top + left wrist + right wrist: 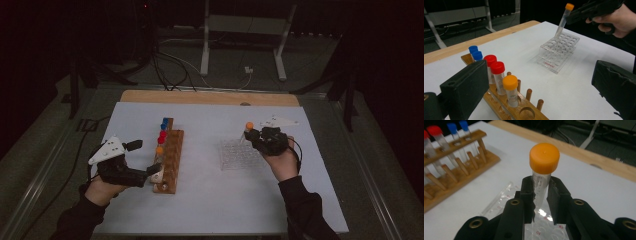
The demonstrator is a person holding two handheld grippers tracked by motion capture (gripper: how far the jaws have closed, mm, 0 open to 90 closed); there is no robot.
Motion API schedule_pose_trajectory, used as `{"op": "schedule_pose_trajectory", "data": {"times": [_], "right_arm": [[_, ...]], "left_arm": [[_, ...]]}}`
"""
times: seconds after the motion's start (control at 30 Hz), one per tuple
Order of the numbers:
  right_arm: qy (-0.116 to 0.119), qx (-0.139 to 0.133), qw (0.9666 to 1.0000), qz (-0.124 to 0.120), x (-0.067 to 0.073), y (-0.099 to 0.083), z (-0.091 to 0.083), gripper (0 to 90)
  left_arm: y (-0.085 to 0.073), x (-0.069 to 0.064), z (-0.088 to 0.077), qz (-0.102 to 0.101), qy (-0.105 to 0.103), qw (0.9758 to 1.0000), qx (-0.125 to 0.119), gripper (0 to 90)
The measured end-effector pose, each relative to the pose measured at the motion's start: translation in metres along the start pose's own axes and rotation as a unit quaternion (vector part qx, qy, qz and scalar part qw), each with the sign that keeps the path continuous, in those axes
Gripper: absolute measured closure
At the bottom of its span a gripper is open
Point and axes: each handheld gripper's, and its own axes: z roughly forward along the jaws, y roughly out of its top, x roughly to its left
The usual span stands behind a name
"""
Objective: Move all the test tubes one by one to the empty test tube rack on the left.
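Observation:
My right gripper (251, 134) (541, 192) is shut on a clear tube with an orange cap (544, 160) (561, 22), gripping it just below the cap. The tube is tilted, and its lower tip is at the top of a clear plastic rack (240, 154) (557, 52). My left gripper (145, 157) (540, 75) stands open at the near end of a wooden rack (170, 160) (524, 110), its jaws wide apart and pressing on nothing. That rack holds one orange-capped tube (511, 90), two red-capped tubes (494, 67) and two blue-capped tubes (475, 53).
A white sheet (210, 210) covers the table, with a bare wooden strip (210, 97) along the far edge. Beyond it are cables and a metal stand's legs (205, 60) on the floor. The nearest hole in the wooden rack (527, 113) has no tube in it.

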Motion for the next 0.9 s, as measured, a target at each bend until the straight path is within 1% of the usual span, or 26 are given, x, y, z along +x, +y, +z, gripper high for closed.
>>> {"op": "schedule_pose_trajectory", "data": {"times": [0.17,0.4,0.47,0.6,0.73,0.8,0.9], "right_arm": [[0.008,-0.018,0.9998,-0.009,0.007,0.007,-0.014,75.7],[0.041,-0.025,0.9983,-0.034,0.029,0.011,-0.020,75.7],[0.055,-0.023,0.9975,-0.039,0.037,0.011,-0.019,75.7],[0.076,-0.016,0.9955,-0.055,0.053,0.010,-0.016,75.7],[0.092,-0.009,0.9937,-0.063,0.063,0.007,-0.013,75.7],[0.101,-0.004,0.9927,-0.066,0.068,0.005,-0.011,75.7],[0.110,0.006,0.9912,-0.074,0.075,0.002,-0.009,75.7]], "left_arm": [[0.001,-0.003,0.001,0.002,-0.007,1.0000,0.002,2.0],[0.004,-0.009,0.003,0.007,-0.020,0.9998,0.004,2.0],[0.005,-0.011,0.003,0.011,-0.022,0.9997,0.002,2.1],[0.007,-0.015,0.005,0.015,-0.033,0.9993,0.001,2.3],[0.009,-0.020,0.009,0.018,-0.041,0.9990,0.003,2.3],[0.011,-0.021,0.011,0.015,-0.050,0.9987,0.002,2.3],[0.013,-0.023,0.015,0.017,-0.058,0.9982,0.002,2.4]]}}
